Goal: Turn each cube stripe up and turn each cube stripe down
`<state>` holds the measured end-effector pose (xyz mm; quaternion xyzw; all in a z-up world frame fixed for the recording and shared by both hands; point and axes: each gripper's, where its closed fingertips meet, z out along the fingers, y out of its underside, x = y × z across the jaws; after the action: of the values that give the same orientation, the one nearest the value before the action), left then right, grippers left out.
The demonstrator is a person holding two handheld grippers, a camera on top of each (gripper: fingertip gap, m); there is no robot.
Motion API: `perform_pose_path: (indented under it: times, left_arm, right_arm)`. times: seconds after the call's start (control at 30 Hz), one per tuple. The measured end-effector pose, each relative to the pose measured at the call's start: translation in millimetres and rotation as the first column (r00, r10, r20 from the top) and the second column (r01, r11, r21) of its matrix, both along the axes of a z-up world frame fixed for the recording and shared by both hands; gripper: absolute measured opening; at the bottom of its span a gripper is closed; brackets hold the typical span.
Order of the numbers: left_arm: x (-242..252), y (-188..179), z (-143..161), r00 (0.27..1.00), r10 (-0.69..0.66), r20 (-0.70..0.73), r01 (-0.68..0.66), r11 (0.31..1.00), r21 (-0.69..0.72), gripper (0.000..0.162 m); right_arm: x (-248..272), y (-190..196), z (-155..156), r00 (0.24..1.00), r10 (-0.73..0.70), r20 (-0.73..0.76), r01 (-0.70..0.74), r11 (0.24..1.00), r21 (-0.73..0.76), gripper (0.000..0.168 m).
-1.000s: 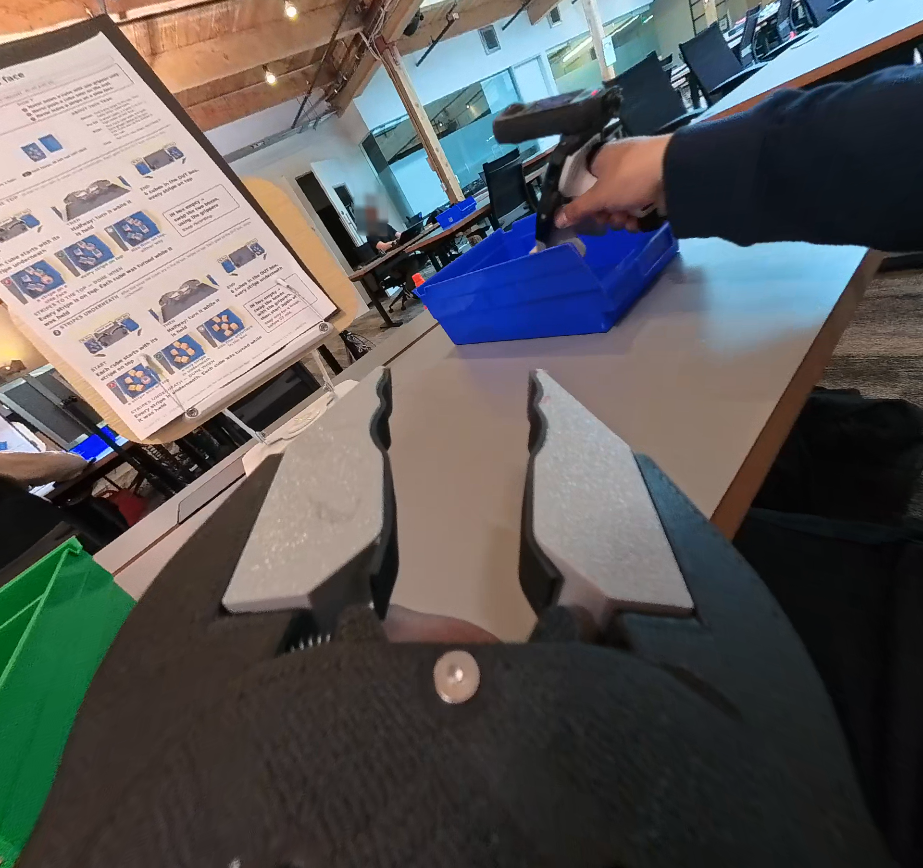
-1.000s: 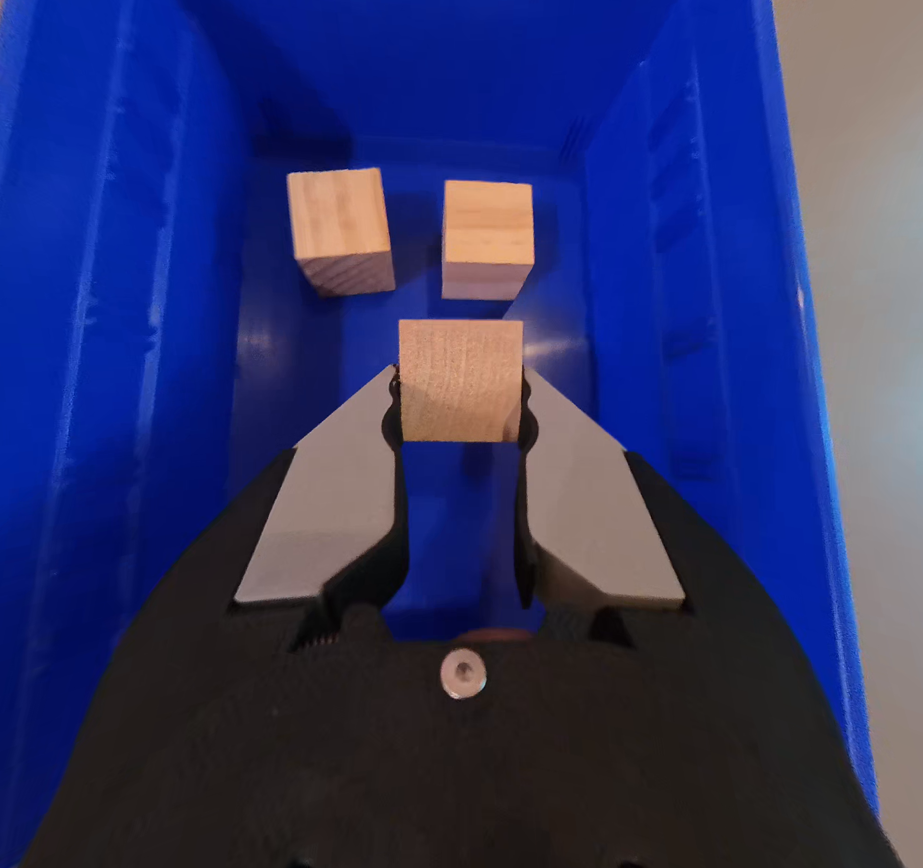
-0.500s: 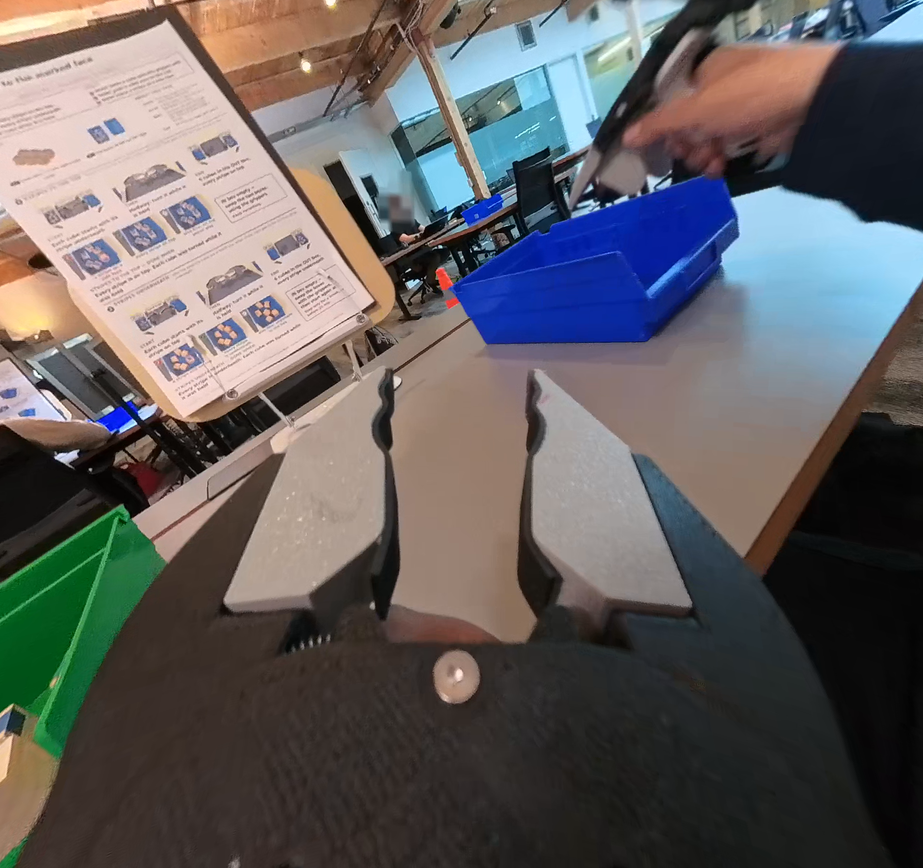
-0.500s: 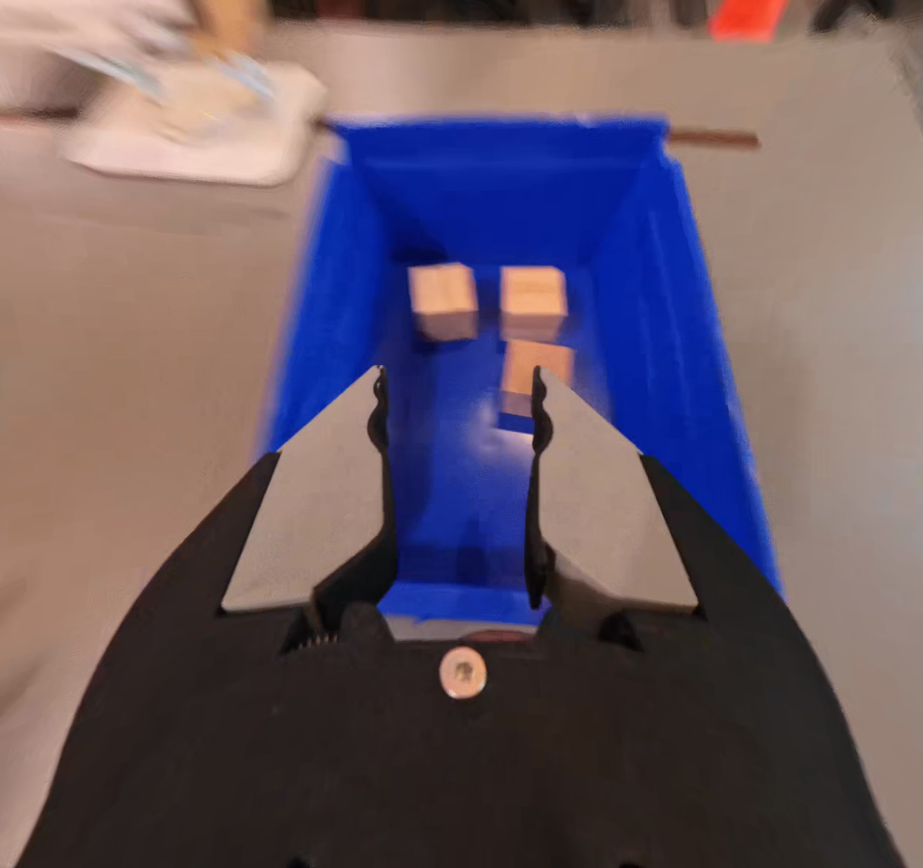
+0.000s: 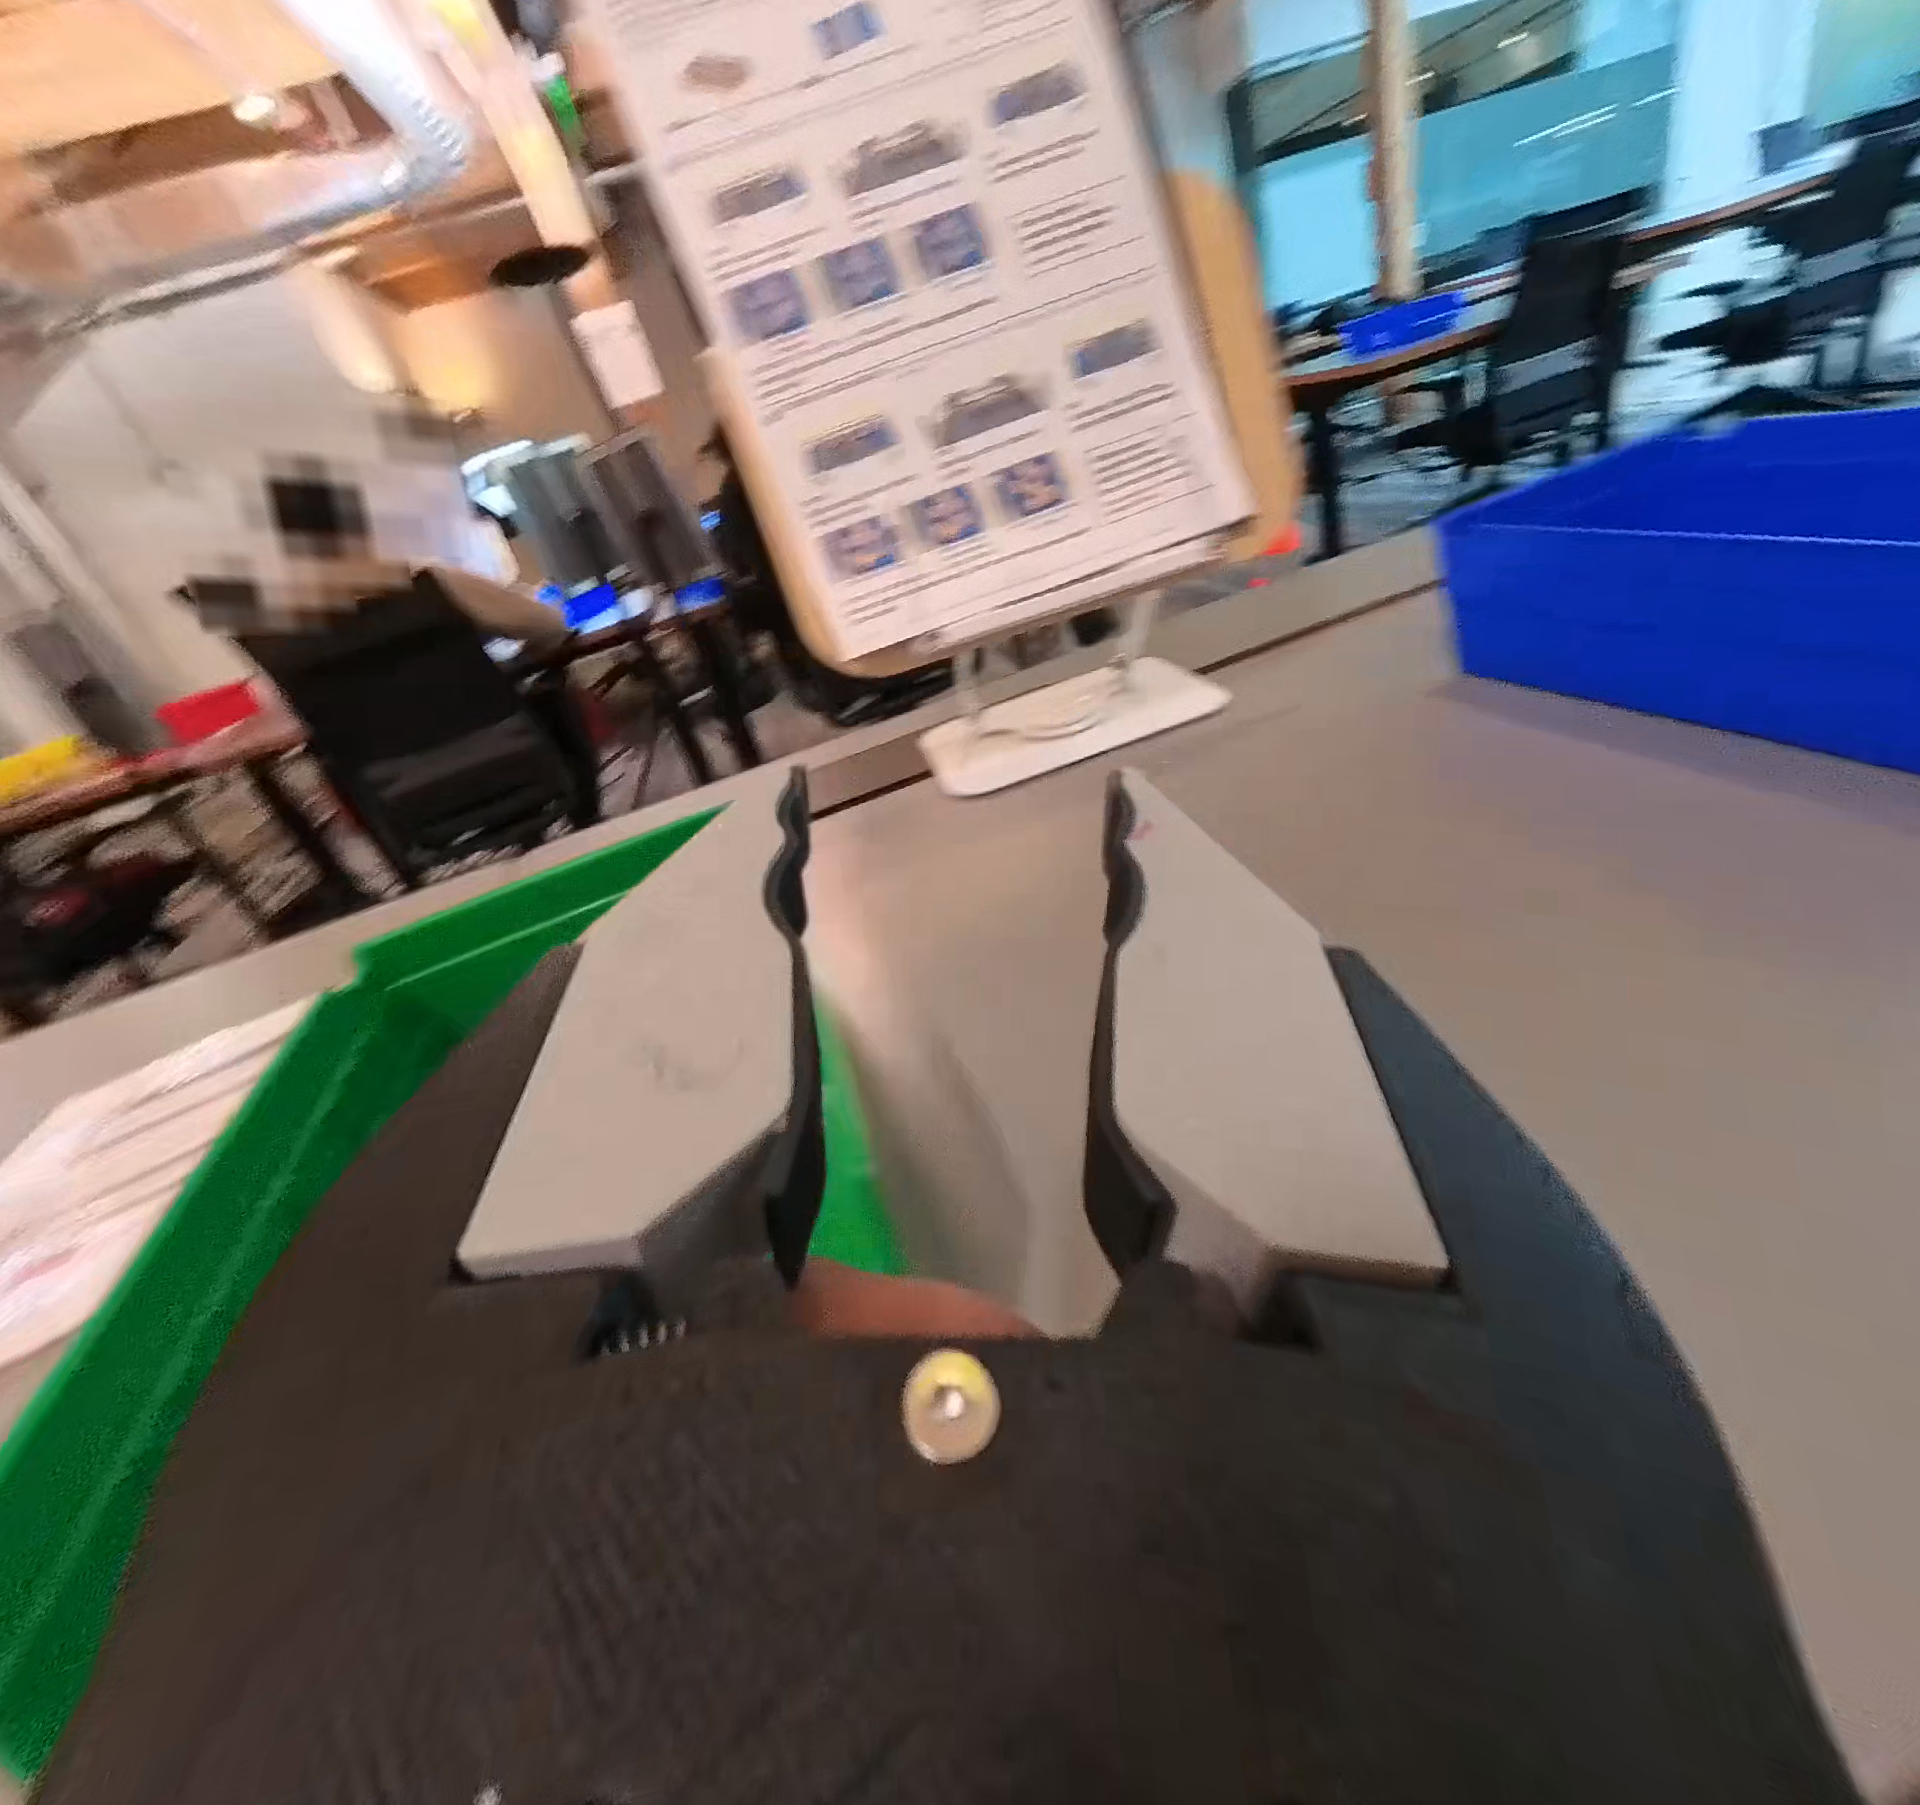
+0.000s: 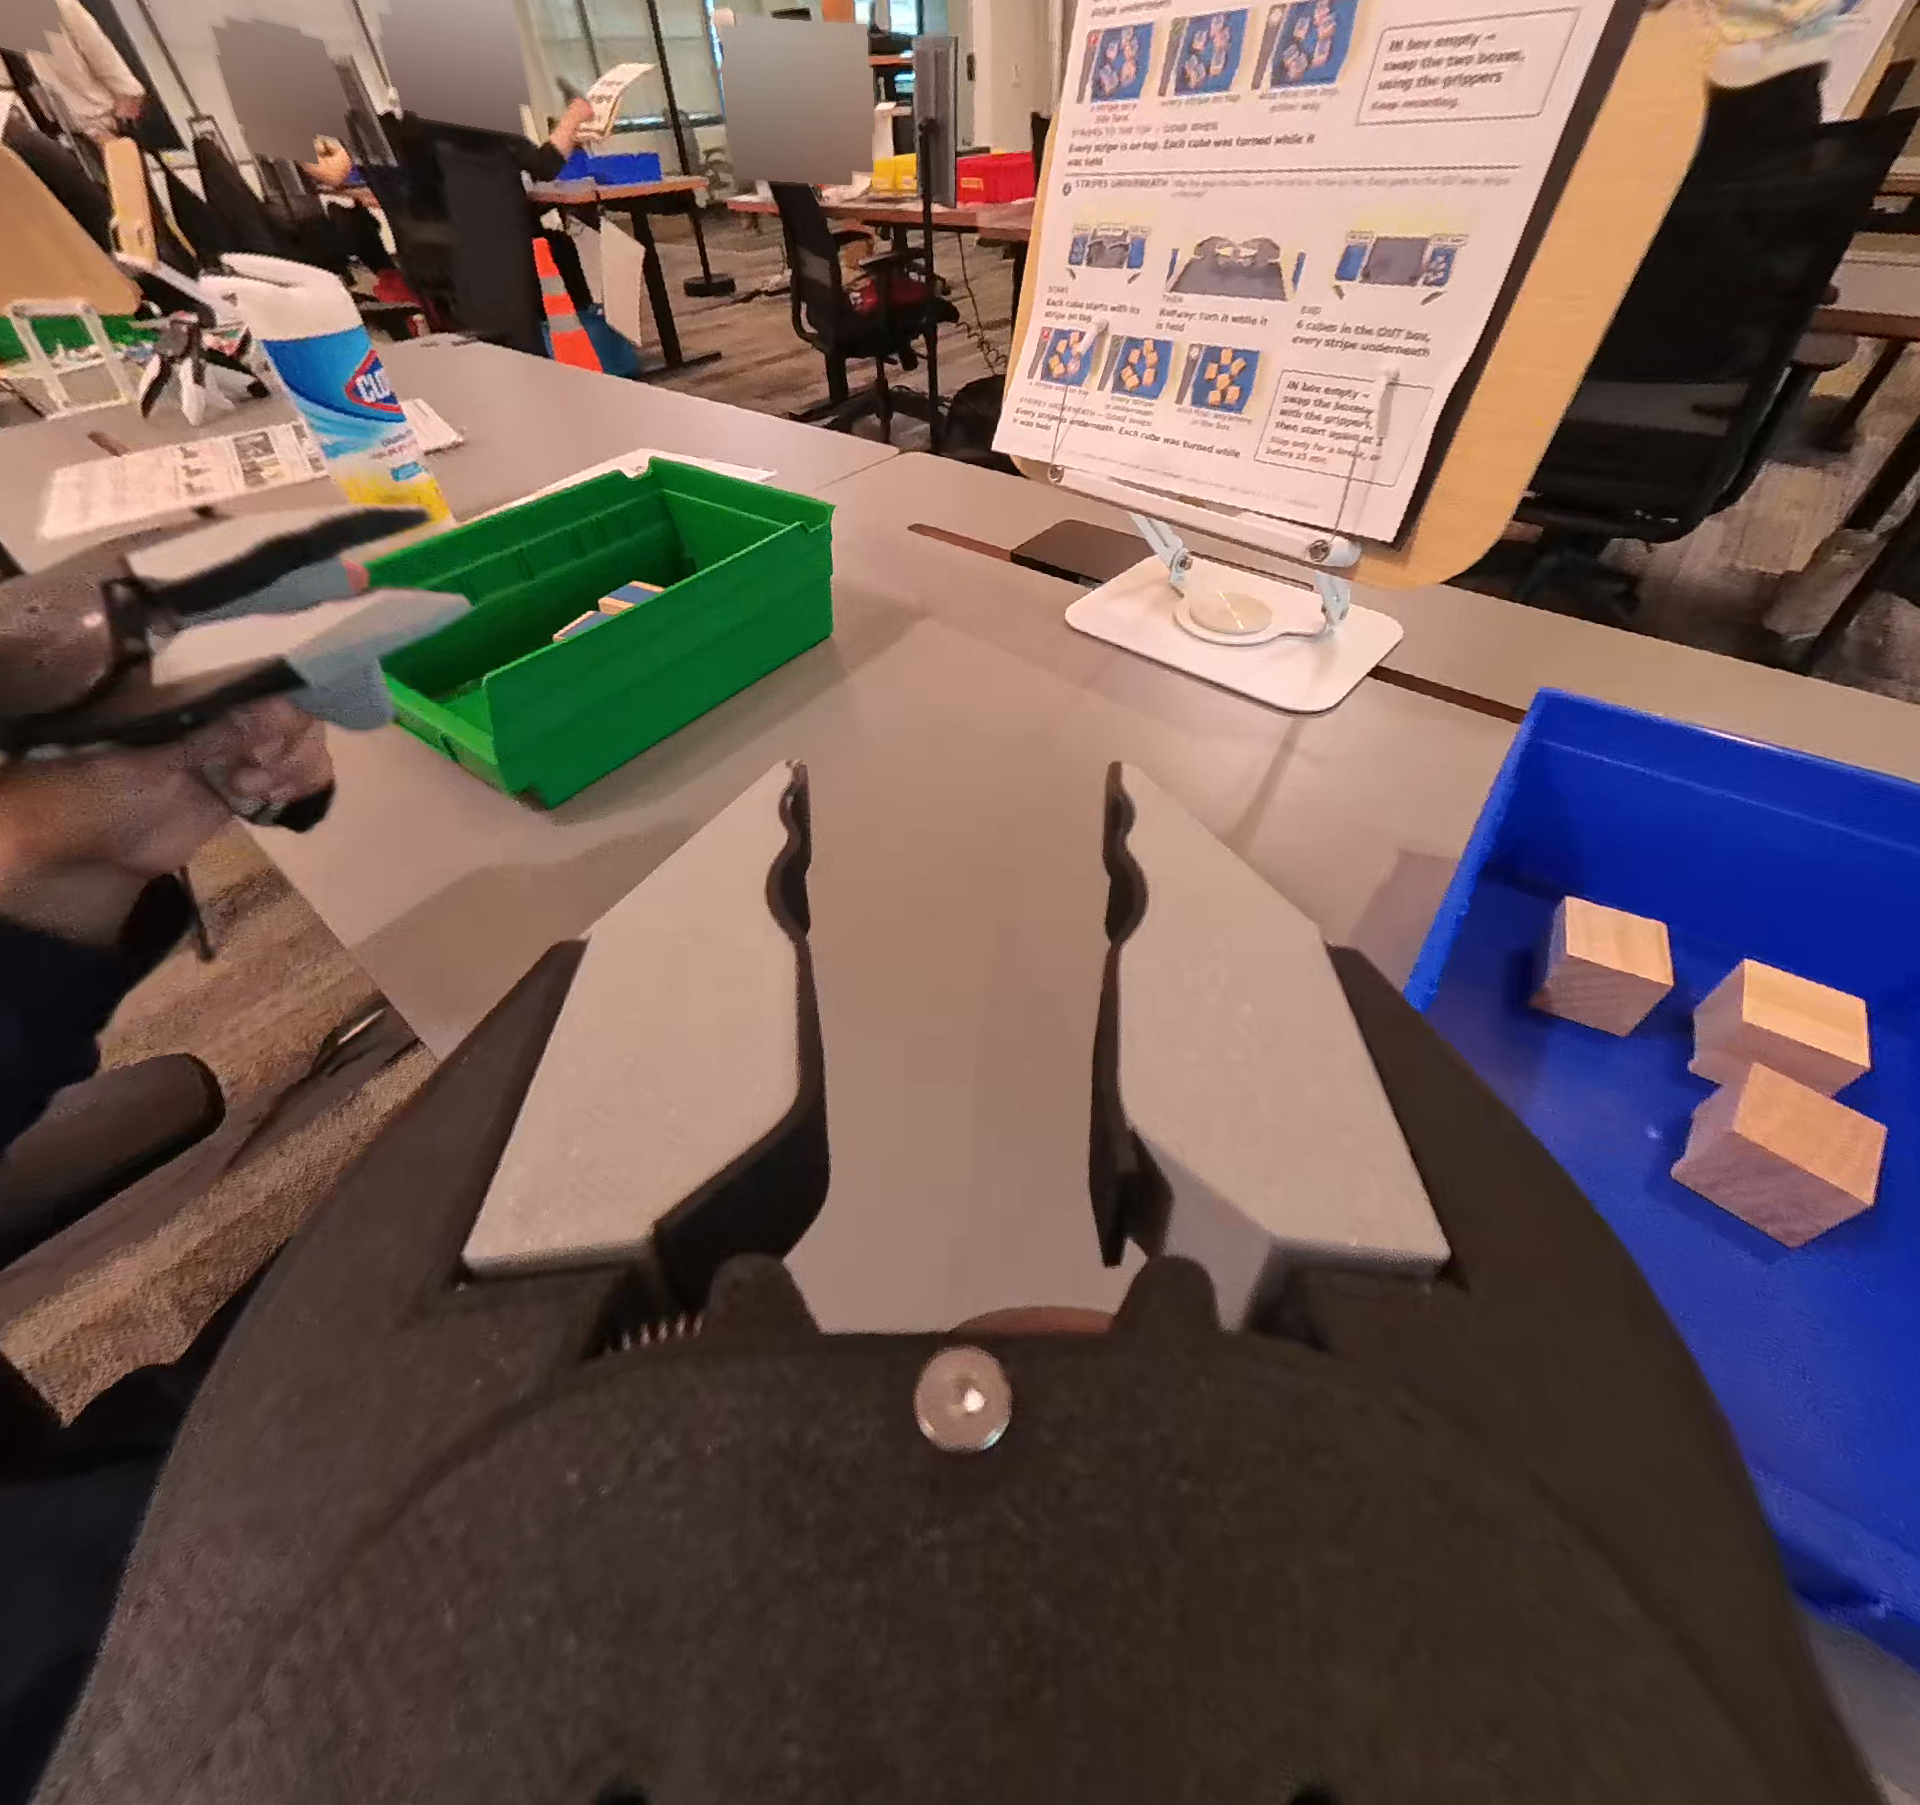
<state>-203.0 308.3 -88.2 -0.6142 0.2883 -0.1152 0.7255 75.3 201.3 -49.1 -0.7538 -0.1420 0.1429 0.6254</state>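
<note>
The right hand-held gripper (image 6: 954, 799) hangs over the bare middle of the grey desk (image 6: 966, 675), its grey fingers (image 6: 675, 1049) spread wide with nothing between them. To its right, the near-left corner of the blue plastic bin (image 6: 1621, 789) sits close beside the right finger; inside lie three plain wooden cubes (image 6: 1605, 976), clustered near one another on the bin floor, well clear of the left wall, no stripe showing on the faces in view. Between this bin and the green plastic bin (image 6: 644, 695) farther left runs a broad strip of open desk. The green bin holds at least two blue-striped cubes (image 6: 623, 602) near its middle; how many more are there cannot be told. The left hand-held gripper (image 6: 416, 576), held in a person's hand (image 6: 156, 799), hovers at the near left end of the green bin, jaws parted and empty. In the blurred left wrist view its fingers (image 5: 665, 1059) stand wide apart over the green bin's right rim (image 5: 499, 934), close to the desk's front edge. At the back of the desk, a white stand (image 6: 1236, 633) carries a tilted printed instruction sheet (image 6: 1320, 197), apart from both bins. A blue-and-yellow wipes canister (image 6: 332, 384) stands behind the green bin on the neighbouring table.
</note>
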Motion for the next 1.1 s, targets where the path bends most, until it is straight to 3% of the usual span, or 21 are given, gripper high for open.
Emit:
perform_pose_path:
  times: [0.1,0.2,0.33,0.43,0.57,0.7,0.83,0.97,1.1]
  left_arm:
    - [-54.3,51.6,-0.6,0.986,0.162,0.025,-0.16,0.984,-0.079,0.055]
    - [-88.8,112.4,-36.8,0.965,0.251,-0.078,-0.263,0.923,-0.28,0.066]
    - [-123.1,166.9,-95.1,0.911,0.32,-0.26,-0.407,0.795,-0.45,0.064]
    - [-126.6,175.6,-122.8,0.904,0.285,-0.317,-0.422,0.704,-0.571,0.07]
    - [-122.7,174.4,-139.7,0.892,0.225,-0.393,-0.436,0.657,-0.614,0.068]
    - [-127.6,178.4,-149.2,0.898,0.224,-0.378,-0.434,0.585,-0.685,0.029]
    - [-130.4,178.4,-150.6,0.898,0.217,-0.382,-0.436,0.546,-0.715,0.032]
    - [-123.2,173.6,-151.6,0.899,0.19,-0.395,-0.433,0.522,-0.735,0.05]
    - [-124.6,175.9,-153.2,0.89,0.195,-0.412,-0.45,0.519,-0.727,0.048]
  right_arm:
    - [3.5,-2.5,1.0,1.0,0.008,-0.028,-0.008,1.0,-0.001,0.054]
    - [5.6,-3.2,1.6,0.999,0.012,-0.031,-0.012,1.0,0.005,0.054]
    - [2.8,-4.3,-0.9,0.999,0.026,-0.029,-0.026,1.0,-0.001,0.055]
    - [0.0,-4.8,-4.7,1.0,0.029,-0.006,-0.029,0.999,-0.015,0.055]
    - [-3.8,-5.7,-2.6,0.999,0.041,-0.009,-0.041,0.999,-0.008,0.055]
    - [-6.7,-6.7,-3.7,0.999,0.045,-0.001,-0.045,0.999,-0.011,0.055]
    - [-9.7,-7.1,-3.7,0.999,0.048,0.005,-0.048,0.999,-0.01,0.055]
    - [-12.8,-5.8,-5.7,0.999,0.053,0.009,-0.053,0.998,-0.017,0.056]
    - [-15.1,-5.9,-7.3,0.998,0.054,0.021,-0.053,0.998,-0.022,0.056]
